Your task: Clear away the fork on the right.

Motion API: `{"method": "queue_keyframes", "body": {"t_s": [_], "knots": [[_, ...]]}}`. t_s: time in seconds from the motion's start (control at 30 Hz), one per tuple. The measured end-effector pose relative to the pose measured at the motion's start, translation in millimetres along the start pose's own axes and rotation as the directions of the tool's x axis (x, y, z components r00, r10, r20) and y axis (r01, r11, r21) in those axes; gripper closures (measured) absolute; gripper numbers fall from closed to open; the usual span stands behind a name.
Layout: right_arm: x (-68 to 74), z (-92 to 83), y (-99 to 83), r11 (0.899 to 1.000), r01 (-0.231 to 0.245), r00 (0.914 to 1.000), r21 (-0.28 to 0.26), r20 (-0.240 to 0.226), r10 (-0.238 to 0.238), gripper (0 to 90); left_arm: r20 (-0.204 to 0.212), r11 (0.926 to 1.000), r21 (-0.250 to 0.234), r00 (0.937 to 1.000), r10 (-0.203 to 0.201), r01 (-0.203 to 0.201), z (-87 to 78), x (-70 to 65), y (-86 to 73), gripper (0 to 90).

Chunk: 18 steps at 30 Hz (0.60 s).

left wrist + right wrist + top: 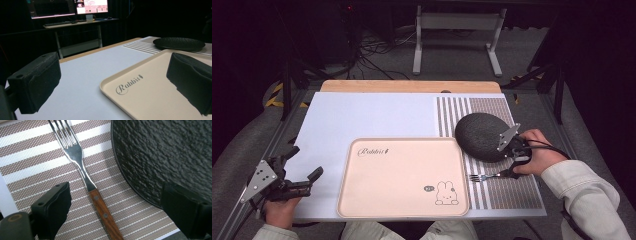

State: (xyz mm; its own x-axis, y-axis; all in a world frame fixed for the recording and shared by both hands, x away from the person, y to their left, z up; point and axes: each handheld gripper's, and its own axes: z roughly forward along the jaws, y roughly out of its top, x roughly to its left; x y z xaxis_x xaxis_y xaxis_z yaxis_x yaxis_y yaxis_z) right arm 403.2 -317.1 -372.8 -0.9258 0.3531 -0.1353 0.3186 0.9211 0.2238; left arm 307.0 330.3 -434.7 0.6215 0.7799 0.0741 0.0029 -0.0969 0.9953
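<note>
The right gripper (512, 167) hovered low over a wooden-handled fork (86, 182) that lay flat on the striped placemat (512, 192) at the right of the table, just beside the near rim of a black textured plate (482, 136). In the right gripper view its jaws stood wide apart, one on either side of the fork's handle and neither touching it, the right-hand jaw overlapping the plate's edge; the tines pointed away from the gripper, toward the beige rabbit-printed tray (362, 200) that sat in the middle of the table, to the left of the mat. The step in hand looked like the approach to picking up the fork, with no grasp yet made. The next move would probably call for lowering the jaws so they bracketed the wooden handle near the rivets and then closing squarely on it, keeping clear of the plate's rim so the plate was not nudged; a flat, thin handle on a woven mat might slip or pivot if pinched off-centre. The left gripper (294, 175) waited at the near left, off the tray's left edge, its jaws also spread wide with nothing between them, the tray's corner (120, 85) showing ahead of it.
</note>
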Motion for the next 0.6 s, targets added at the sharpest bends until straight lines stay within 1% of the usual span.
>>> {"method": "queue_keyframes", "body": {"t_s": [0.17,0.2,0.23,0.33,0.37,0.47,0.5,0.57,0.6], "knots": [[0.5,6.6,-2.1,1.000,-0.007,0.9999,-0.007,-0.015,0.007,11.1,0.000,1.0000,0.001,1.0000,0.000,0.000,0.0,-0.1,0.0,0.0],[0.3,7.6,-2.6,1.000,0.008,0.9997,-0.001,-0.023,-0.008,11.2,0.000,1.0000,0.001,1.0000,0.000,0.000,-0.1,0.0,0.0,0.0],[0.8,8.8,-2.8,1.000,0.008,0.9996,-0.001,-0.029,-0.008,11.6,0.001,1.0000,0.002,1.0000,0.001,-0.001,-0.1,0.1,0.1,0.0],[3.9,14.4,-4.1,1.000,0.008,0.9990,0.019,-0.045,-0.007,12.6,0.003,1.0000,0.002,1.0000,0.001,-0.001,0.1,0.1,0.1,0.0],[4.0,16.1,-4.5,0.999,0.017,0.9985,0.027,-0.052,-0.016,12.6,0.001,1.0000,0.002,1.0000,0.001,-0.001,0.1,-0.1,0.1,0.0],[5.9,21.4,-6.0,0.999,0.021,0.9977,0.041,-0.065,-0.018,13.3,0.000,1.0000,0.001,1.0000,0.000,0.000,0.1,-0.2,0.1,0.0],[6.9,22.6,-6.5,0.999,0.018,0.9969,0.050,-0.078,-0.014,13.6,0.001,1.0000,0.003,1.0000,0.000,0.000,0.0,-0.2,0.1,0.0],[8.5,25.9,-7.6,0.998,0.019,0.9961,0.061,-0.087,-0.014,14.0,0.001,1.0000,0.002,1.0000,0.000,0.000,0.2,-0.1,0.1,0.0],[8.8,27.4,-8.1,0.998,0.026,0.9954,0.062,-0.093,-0.020,14.2,0.002,1.0000,0.002,1.0000,0.000,0.000,0.3,-0.2,0.1,0.0]]}}
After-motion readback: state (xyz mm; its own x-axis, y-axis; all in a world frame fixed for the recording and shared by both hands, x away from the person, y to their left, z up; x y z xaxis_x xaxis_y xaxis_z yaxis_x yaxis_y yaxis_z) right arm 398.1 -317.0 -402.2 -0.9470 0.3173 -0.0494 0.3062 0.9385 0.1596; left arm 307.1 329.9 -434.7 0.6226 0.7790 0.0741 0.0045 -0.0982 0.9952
